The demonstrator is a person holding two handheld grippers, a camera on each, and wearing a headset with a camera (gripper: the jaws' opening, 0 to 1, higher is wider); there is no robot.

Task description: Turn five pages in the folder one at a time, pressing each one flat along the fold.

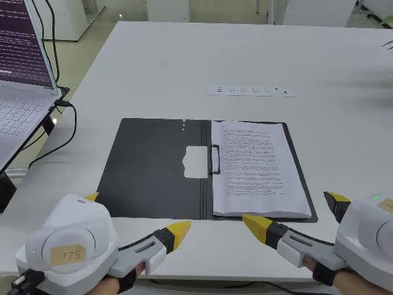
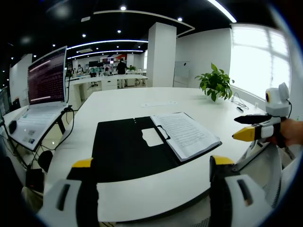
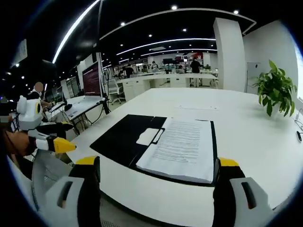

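Head view has the black folder point(image 1: 153, 172) lying open at the middle of the white table point(image 1: 184, 55), its stack of printed pages point(image 1: 258, 169) flat on the half toward 3 o'clock and the bare inner cover toward 9 o'clock. Both grippers hover by the table's near edge and touch nothing: the left gripper point(image 1: 135, 214) at 7 o'clock and the right gripper point(image 1: 295, 211) at 5 o'clock, each with yellow-tipped jaws spread wide and empty (both gripper views show the same gap). A laptop point(image 1: 18, 74) sits at 10 o'clock, and a white power strip point(image 1: 250, 91) lies at 12 o'clock beyond the folder.
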